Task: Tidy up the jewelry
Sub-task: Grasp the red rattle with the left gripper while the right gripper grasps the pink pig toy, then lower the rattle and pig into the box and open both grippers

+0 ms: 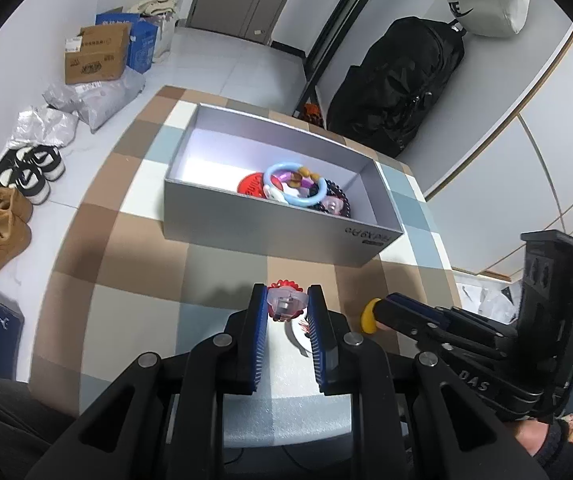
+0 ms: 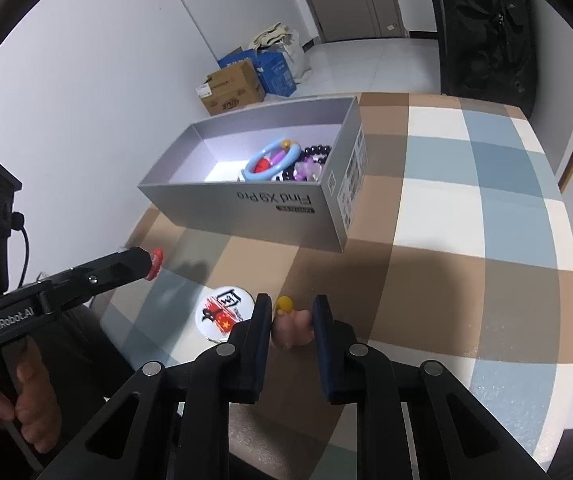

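Observation:
A grey open box (image 1: 270,236) (image 2: 246,208) stands on the checked tablecloth and holds a blue ring (image 1: 292,186) (image 2: 272,160), dark beads (image 1: 336,194) (image 2: 318,150) and other trinkets. My left gripper (image 1: 287,300) is shut on a clear pink and red flower piece (image 1: 286,302), held above the cloth in front of the box; it also shows in the right wrist view (image 2: 154,264). My right gripper (image 2: 288,312) is shut on a pale pink piece with a yellow tip (image 2: 286,306) (image 1: 368,315). A round white badge (image 2: 224,310) (image 1: 300,334) lies on the cloth between the grippers.
The checked table (image 1: 106,248) (image 2: 466,220) ends at the left over a floor with shoes (image 1: 2,228), cardboard boxes (image 1: 96,54) (image 2: 230,88) and plastic bags (image 1: 94,98). A black backpack (image 1: 398,88) hangs behind the table's far edge.

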A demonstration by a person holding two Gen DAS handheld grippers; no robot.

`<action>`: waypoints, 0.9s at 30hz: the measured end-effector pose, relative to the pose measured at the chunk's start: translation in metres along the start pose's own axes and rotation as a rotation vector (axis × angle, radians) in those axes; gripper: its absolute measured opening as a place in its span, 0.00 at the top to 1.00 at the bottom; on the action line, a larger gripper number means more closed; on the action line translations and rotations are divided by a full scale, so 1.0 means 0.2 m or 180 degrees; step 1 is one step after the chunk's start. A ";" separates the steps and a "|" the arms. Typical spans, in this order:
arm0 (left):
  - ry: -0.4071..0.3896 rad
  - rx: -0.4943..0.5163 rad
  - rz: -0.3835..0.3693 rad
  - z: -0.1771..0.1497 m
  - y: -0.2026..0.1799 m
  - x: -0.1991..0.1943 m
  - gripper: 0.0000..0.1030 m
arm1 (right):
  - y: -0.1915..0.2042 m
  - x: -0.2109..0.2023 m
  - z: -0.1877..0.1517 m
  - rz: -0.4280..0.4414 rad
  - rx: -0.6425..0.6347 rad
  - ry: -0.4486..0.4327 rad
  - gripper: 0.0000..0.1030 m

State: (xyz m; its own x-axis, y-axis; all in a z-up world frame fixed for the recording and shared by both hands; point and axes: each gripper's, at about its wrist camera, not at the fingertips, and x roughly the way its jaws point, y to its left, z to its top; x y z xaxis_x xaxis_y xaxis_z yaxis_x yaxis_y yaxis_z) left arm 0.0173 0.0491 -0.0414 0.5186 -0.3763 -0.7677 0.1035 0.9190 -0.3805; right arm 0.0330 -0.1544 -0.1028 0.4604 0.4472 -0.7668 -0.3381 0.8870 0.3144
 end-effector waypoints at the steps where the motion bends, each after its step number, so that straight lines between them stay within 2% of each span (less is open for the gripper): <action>1: -0.0020 0.0031 0.0031 0.00 -0.01 0.00 0.86 | 0.00 0.00 0.01 0.0016 0.0005 -0.0016 0.81; 8: 0.0004 0.0043 0.0035 0.04 -0.02 0.02 0.86 | 0.02 0.00 0.05 0.0148 0.0047 -0.0029 0.81; 16: -0.0012 0.0021 0.0001 0.12 -0.04 0.01 0.86 | 0.03 -0.08 0.16 0.0324 0.0125 -0.0200 0.81; 27: -0.0064 -0.0003 -0.0005 0.31 -0.05 0.05 0.86 | 0.07 -0.11 0.37 0.0420 0.0110 -0.0261 0.81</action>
State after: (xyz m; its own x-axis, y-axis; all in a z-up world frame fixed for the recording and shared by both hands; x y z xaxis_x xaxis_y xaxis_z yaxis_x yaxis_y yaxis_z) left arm 0.0748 0.0427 -0.0126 0.5354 -0.3754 -0.7566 0.1036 0.9182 -0.3823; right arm 0.0785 -0.1437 -0.0402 0.4797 0.5667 -0.6699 -0.3722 0.8228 0.4295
